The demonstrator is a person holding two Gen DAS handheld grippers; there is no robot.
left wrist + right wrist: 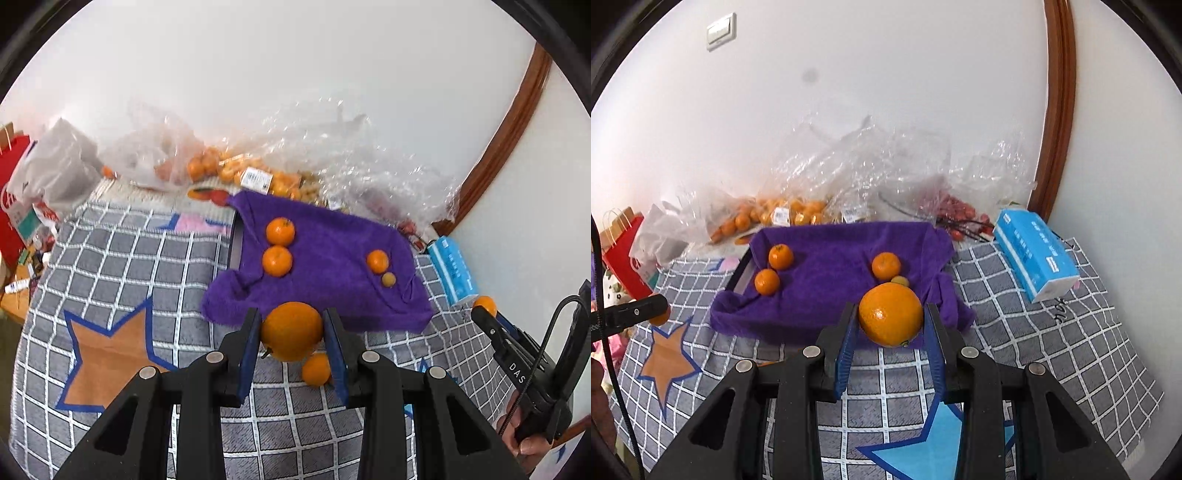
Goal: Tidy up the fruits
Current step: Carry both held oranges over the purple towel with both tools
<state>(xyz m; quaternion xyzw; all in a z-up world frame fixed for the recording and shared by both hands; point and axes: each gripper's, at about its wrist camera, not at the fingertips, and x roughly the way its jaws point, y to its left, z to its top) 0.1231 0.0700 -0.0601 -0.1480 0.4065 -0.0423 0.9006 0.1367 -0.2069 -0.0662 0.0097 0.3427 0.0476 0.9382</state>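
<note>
We saw an orange fruit [291,330] between our left claw's [291,341] blue pads [249,347]. Beyond it lay a purple towel [325,251] with 3 orange tangerines [280,231]. Beneath was a grey blanket [122,258] gridded white, with a tan, blue-edged star [107,354].

A towel [842,288] lies spread on the checked blanket [1052,350], toward the wall. On the towel's left part sit two mandarins, one [781,256] just behind the other [767,281]. On its right part a third mandarin [886,265] sits with a small fruit [900,281] touching its near side. Behind the towel, against the wall, plastic bags [871,173] hold more fruit. A tissue pack [1036,253] lies on the blanket to the towel's right. A paper bag [622,243] stands far left (past the blanket's edge). In the left wrist view, a small mandarin [316,369] rests on the blanket before the towel's near edge.
</note>
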